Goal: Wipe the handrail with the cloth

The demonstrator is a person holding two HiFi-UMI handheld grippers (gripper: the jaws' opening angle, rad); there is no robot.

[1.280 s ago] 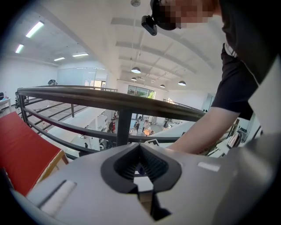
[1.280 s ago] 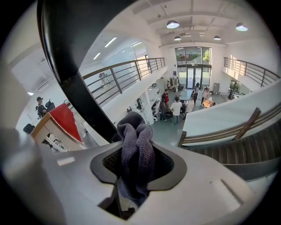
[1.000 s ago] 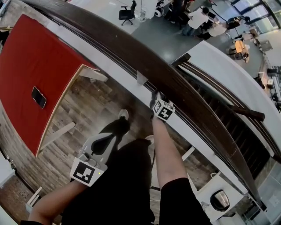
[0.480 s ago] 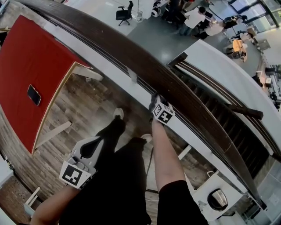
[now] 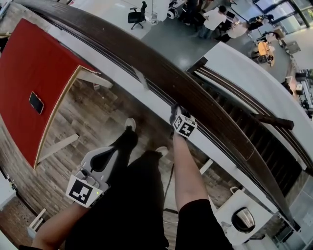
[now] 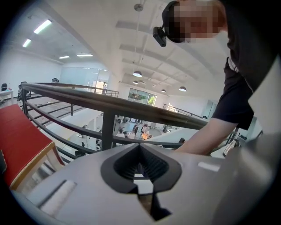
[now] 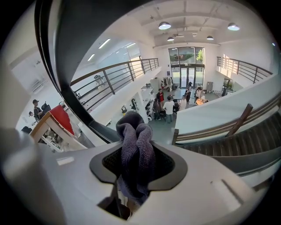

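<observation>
You can count two grippers, namely the left gripper and the right gripper, one cloth, one handrail, one red table, one phone, one chair and two shoes.

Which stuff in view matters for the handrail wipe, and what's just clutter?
In the job: handrail; cloth; right hand-held gripper, clamped on the cloth.
Lying about: phone on the red table; office chair; left hand-held gripper, empty.
</observation>
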